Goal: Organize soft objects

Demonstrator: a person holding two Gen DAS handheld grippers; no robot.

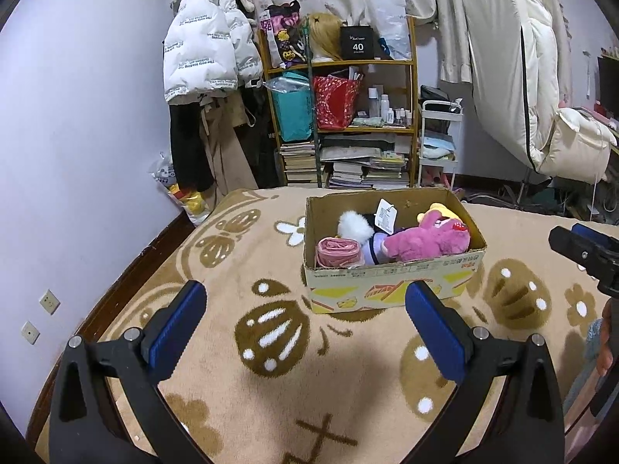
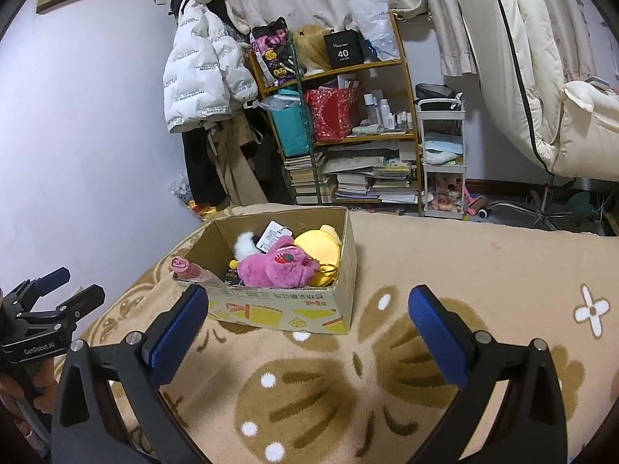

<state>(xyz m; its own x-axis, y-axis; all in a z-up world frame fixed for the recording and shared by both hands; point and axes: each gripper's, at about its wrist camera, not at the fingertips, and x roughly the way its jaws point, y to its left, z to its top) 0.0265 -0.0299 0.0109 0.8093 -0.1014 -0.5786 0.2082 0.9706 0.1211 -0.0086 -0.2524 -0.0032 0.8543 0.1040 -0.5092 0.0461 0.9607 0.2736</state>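
A cardboard box [image 1: 390, 282] [image 2: 278, 309] stands on a beige patterned blanket. Inside it lie a pink plush toy [image 1: 429, 237] [image 2: 276, 266], a yellow plush [image 2: 321, 247], a white fluffy toy [image 1: 354, 224] with a paper tag, and a pink rolled cloth [image 1: 334, 251] [image 2: 189, 268]. My left gripper [image 1: 305, 309] is open and empty, held above the blanket in front of the box. My right gripper [image 2: 309, 309] is open and empty, in front of the box and to its right. Each gripper shows at the edge of the other's view.
The blanket [image 1: 271, 386] covers a bed. Behind it stand a wooden shelf [image 1: 340, 116] full of bags, bottles and books, hanging coats [image 1: 205, 50], a white trolley [image 1: 439, 139] and a white chair [image 1: 541, 96]. A lilac wall runs along the left.
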